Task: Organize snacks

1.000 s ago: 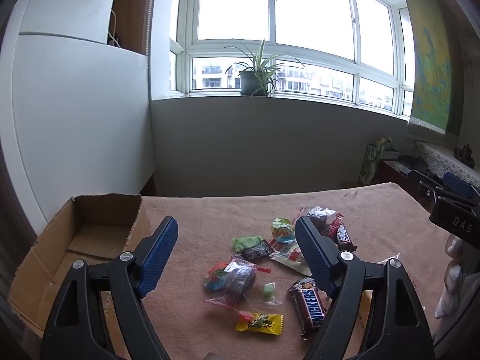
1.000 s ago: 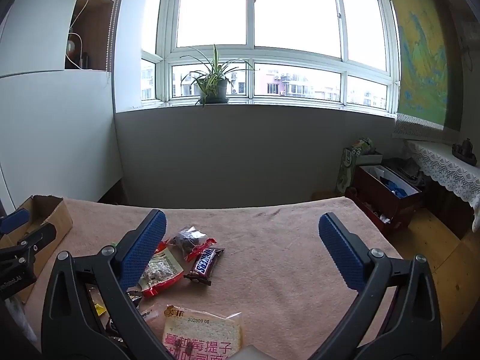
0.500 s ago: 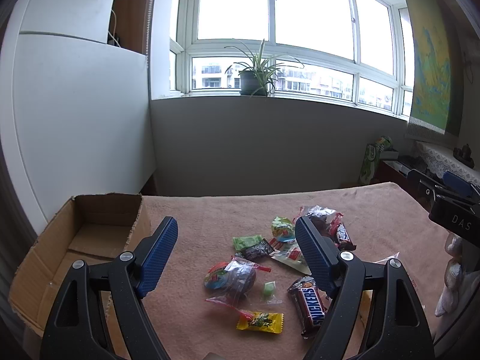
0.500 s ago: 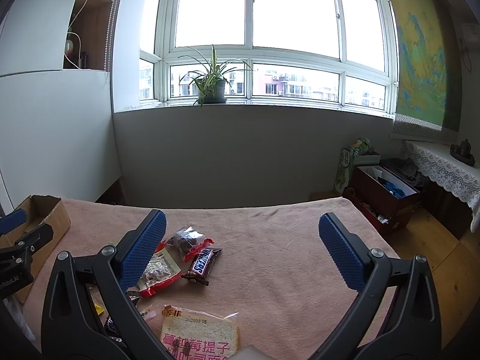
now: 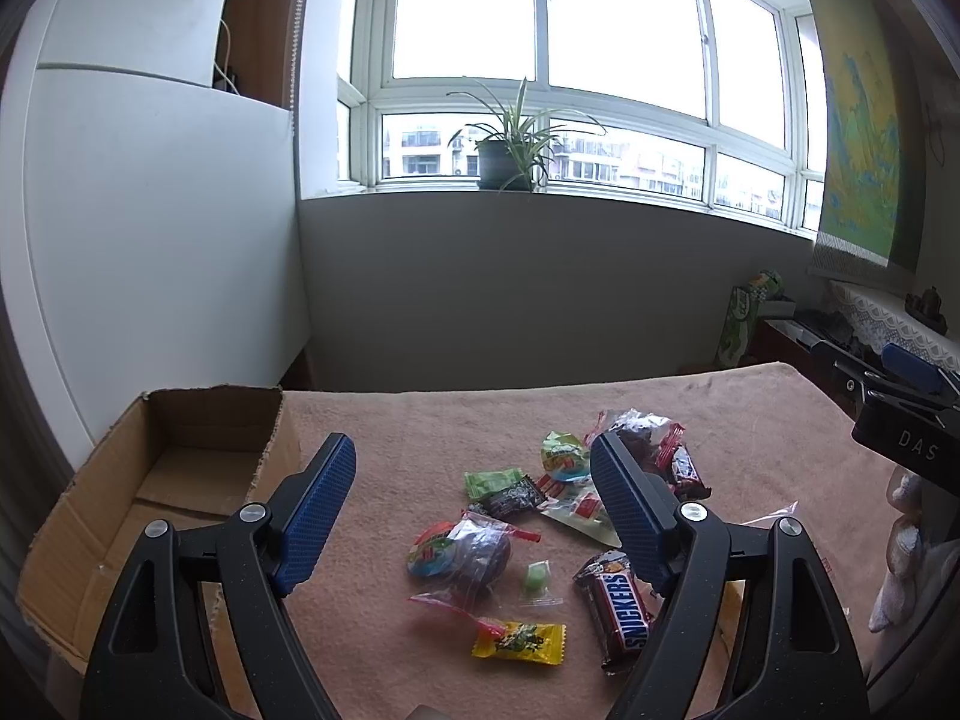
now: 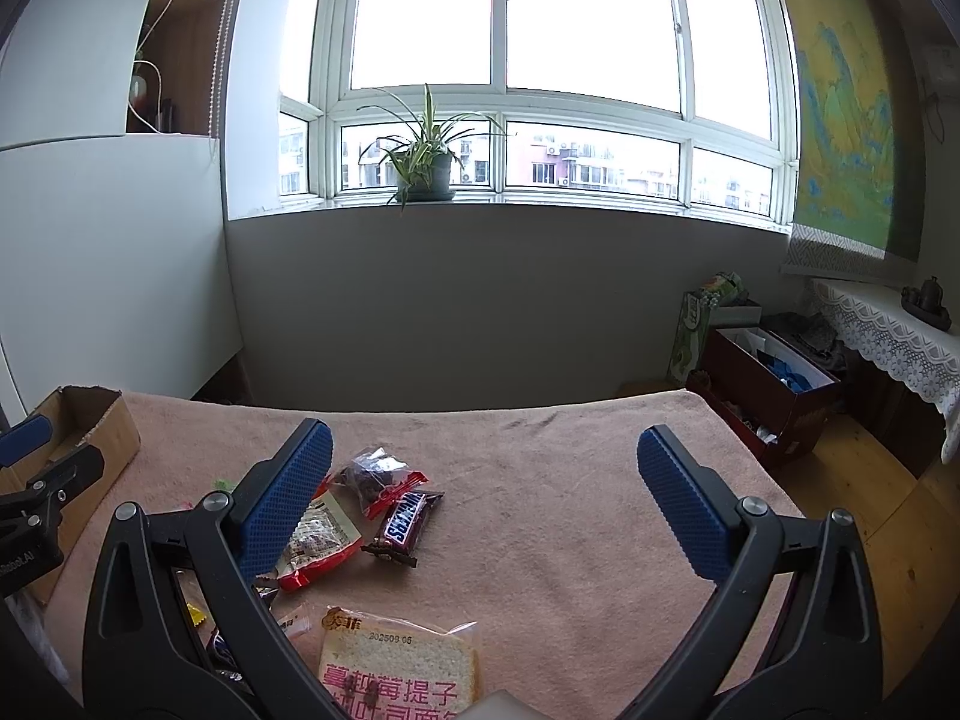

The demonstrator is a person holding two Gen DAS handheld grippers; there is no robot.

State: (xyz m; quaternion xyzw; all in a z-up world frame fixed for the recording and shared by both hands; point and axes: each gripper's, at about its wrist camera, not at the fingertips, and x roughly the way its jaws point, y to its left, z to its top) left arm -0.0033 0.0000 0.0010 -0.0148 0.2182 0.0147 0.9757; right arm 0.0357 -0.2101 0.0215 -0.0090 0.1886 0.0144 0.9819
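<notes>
Several wrapped snacks lie on a pink-cloth table (image 5: 420, 420): a Snickers bar (image 5: 615, 603), a yellow candy (image 5: 521, 641), a clear bag with a dark snack (image 5: 474, 552), green packets (image 5: 493, 481). An open cardboard box (image 5: 180, 480) stands at the left. My left gripper (image 5: 474, 510) is open and empty above the snacks. My right gripper (image 6: 486, 492) is open and empty; in its view lie a small Snickers (image 6: 405, 519), a red-edged packet (image 6: 315, 537) and a bagged bread slice (image 6: 399, 663).
The right gripper's body (image 5: 900, 426) shows at the right edge of the left view; the left gripper's body (image 6: 36, 498) shows at the left of the right view. A red box (image 6: 774, 390) stands on the floor beyond the table's right edge. A wall lies behind the table.
Both views have shifted only slightly; the right gripper drifted a little. Both grippers stay open and no snack has moved.
</notes>
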